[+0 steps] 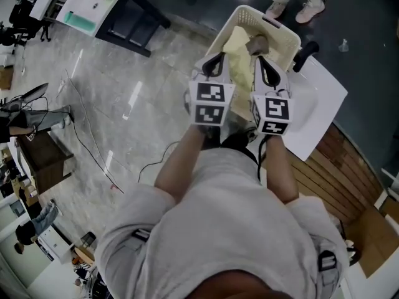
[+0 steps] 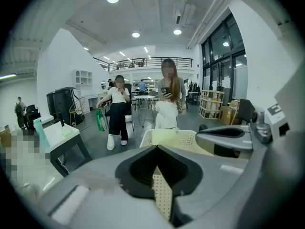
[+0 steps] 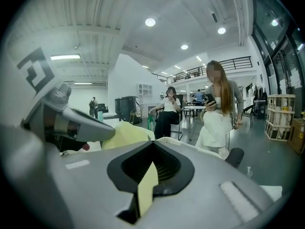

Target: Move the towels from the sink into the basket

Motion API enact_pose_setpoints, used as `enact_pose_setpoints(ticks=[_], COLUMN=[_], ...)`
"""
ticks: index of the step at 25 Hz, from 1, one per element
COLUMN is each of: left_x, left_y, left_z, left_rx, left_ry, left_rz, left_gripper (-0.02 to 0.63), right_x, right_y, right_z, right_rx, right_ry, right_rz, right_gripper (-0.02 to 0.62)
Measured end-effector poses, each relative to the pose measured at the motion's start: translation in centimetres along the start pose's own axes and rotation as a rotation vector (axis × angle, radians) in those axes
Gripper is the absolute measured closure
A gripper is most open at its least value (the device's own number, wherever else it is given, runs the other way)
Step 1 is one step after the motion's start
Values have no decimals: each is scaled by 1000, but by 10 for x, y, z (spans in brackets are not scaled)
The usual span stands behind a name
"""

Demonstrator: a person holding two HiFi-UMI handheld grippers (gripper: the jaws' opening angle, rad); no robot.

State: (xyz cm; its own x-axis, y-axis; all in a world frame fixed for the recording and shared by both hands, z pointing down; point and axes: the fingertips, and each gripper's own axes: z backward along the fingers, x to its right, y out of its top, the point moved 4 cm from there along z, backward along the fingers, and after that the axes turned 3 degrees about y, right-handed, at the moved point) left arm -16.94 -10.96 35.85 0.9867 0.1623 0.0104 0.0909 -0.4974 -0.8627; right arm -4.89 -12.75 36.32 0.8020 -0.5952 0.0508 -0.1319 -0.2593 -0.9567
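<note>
Release turns on the right gripper [image 1: 259, 60], pinching a yellow sliver of the towel [image 1: 235, 43] heaped in the basket [image 1: 283, 40] straight below and ahead of it; the left gripper [image 1: 219, 56], pressed together empty, hangs just beside it

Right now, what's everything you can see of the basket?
The basket is cream, plastic-looking, with perforated walls and a smooth rim, rectangular, upright, next to a white surface. A yellow towel and a grey-brown cloth lie inside. The left gripper and right gripper hang over its near side; whether they touch it is unclear.
</note>
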Motion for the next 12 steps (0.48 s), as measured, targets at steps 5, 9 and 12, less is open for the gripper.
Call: enact_pose_setpoints(ticks=[5,9,12], left_x=[-11,-10,-4], left_y=[-4,-7,-10], left_z=[1,-3,-6], left_rx=[-7,-20,-26], left_ry=[14,-4,-28], left_rz=[5,3,-1], left_gripper=[583,583,583], right_x=[-7,-9,-9], right_y=[-2,-1,-2], right_z=[-5,-9,-11], right_rx=[-5,-7,-9], right_ry=[7,6,2], right_rz=[-3,-3,-5], right_gripper=[589,589,589])
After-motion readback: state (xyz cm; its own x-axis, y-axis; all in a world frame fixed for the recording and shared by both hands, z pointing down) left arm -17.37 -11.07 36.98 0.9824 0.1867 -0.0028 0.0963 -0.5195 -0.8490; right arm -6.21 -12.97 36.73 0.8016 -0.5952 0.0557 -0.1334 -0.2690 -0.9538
